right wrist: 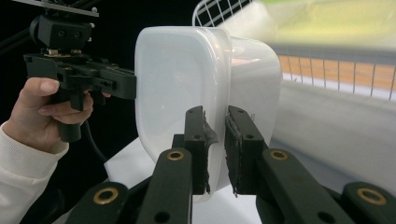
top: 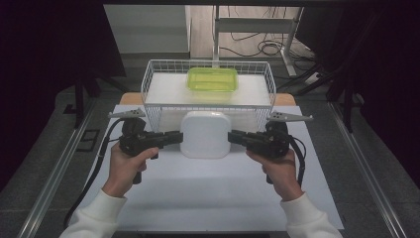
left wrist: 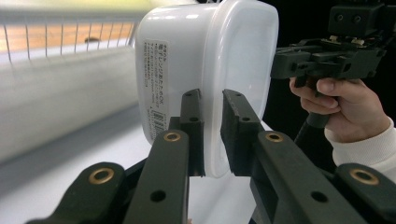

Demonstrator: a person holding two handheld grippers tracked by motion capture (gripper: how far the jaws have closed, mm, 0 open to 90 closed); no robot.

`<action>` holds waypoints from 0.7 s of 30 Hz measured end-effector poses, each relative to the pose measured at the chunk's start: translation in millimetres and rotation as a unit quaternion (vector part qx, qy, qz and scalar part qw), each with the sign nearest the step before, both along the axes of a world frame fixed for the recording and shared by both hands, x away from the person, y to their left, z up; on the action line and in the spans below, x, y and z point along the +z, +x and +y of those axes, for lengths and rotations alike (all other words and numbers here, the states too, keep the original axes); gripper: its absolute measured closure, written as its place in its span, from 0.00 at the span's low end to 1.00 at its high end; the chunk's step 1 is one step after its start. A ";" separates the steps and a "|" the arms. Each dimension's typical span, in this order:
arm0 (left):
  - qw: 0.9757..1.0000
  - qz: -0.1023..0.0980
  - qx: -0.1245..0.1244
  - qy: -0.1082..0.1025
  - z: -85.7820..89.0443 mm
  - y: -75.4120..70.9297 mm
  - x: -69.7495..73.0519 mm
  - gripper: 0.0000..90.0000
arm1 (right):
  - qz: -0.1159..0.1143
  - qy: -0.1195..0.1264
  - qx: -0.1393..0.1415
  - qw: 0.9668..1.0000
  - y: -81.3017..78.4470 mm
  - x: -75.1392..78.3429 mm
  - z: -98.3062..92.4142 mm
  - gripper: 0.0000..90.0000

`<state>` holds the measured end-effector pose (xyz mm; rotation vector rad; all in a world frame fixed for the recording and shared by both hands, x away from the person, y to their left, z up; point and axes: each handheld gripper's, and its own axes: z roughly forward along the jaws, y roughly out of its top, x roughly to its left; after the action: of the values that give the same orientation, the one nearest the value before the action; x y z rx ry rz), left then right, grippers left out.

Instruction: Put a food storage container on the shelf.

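White container (top: 205, 134) clamped between left gripper (top: 174, 138) and right gripper (top: 235, 136).

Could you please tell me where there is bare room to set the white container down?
Inside the wire basket, the floor left and right of the green container is bare. The white mat between the forearms is free too. It is crowded at the white container, clamped between left gripper and right gripper.

We see a lidded box (top: 206, 134) in the middle of the table (top: 213, 198), between our left gripper (top: 174, 138) and right gripper (top: 235, 137). Each gripper pinches one side rim. Just behind it, farther away, stands a wire basket (top: 157, 82), and a food container (top: 212, 79) lies inside.
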<state>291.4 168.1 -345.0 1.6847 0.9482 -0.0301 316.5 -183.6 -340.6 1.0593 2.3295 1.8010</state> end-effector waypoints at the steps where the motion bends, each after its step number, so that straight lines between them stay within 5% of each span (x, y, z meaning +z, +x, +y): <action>1: 1.000 -0.002 -0.001 0.000 0.0 2.2 3.4 0.88 | -0.002 0.001 0.000 1.000 1.4 3.6 -0.1 0.88; 11: 1.000 -0.028 -0.006 0.004 -4.9 25.1 38.4 0.88 | -0.022 0.007 -0.009 1.000 20.6 34.2 -5.1 0.88; 21: 0.999 -0.030 -0.007 -0.016 -4.4 50.9 59.5 0.88 | -0.036 0.014 -0.009 0.999 39.5 62.0 -7.3 0.87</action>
<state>342.3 163.7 -285.5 1.6549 0.8865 -0.0048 356.1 -191.0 -278.6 0.9979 2.2526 1.8385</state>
